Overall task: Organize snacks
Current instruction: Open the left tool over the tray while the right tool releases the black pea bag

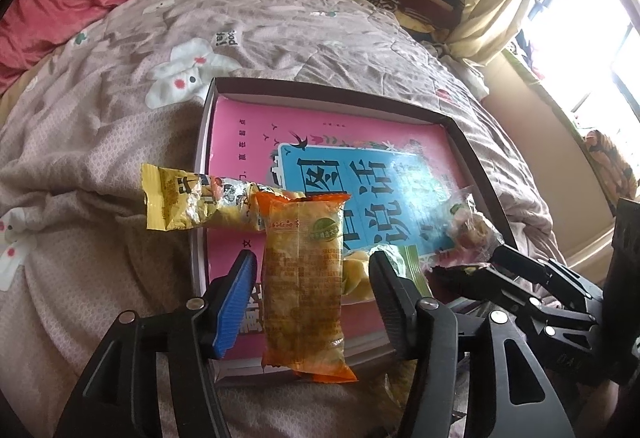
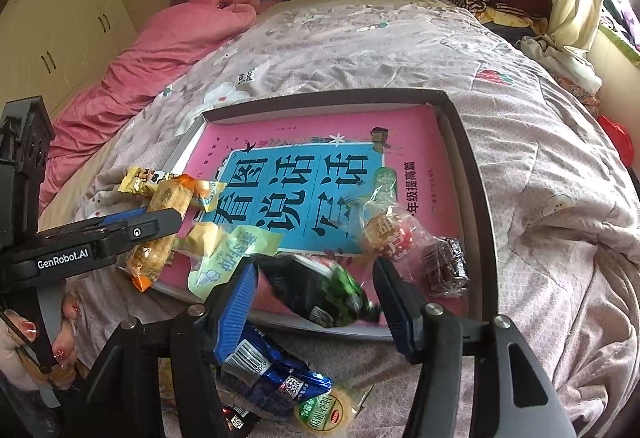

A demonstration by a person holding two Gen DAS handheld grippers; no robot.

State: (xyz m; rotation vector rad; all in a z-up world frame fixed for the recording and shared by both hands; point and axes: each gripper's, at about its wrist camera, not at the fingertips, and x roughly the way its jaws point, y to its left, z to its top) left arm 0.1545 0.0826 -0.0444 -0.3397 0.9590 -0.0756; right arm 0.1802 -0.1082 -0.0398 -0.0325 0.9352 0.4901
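We are mid-placement: our left hand-held gripper (image 1: 312, 298) stands released around a long orange-ended snack packet (image 1: 304, 286) lying over the near rim of the shallow dark cardboard tray (image 1: 476, 157) on the bed. Our right hand-held gripper (image 2: 314, 302) is released too, a dark green-printed packet (image 2: 320, 294) between its fingers. Next we should withdraw. One tray; about eight packets in or against it.

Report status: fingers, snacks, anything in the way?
Left gripper open around orange packet. Right gripper open over dark green packet. Tray ahead, nothing blocking.
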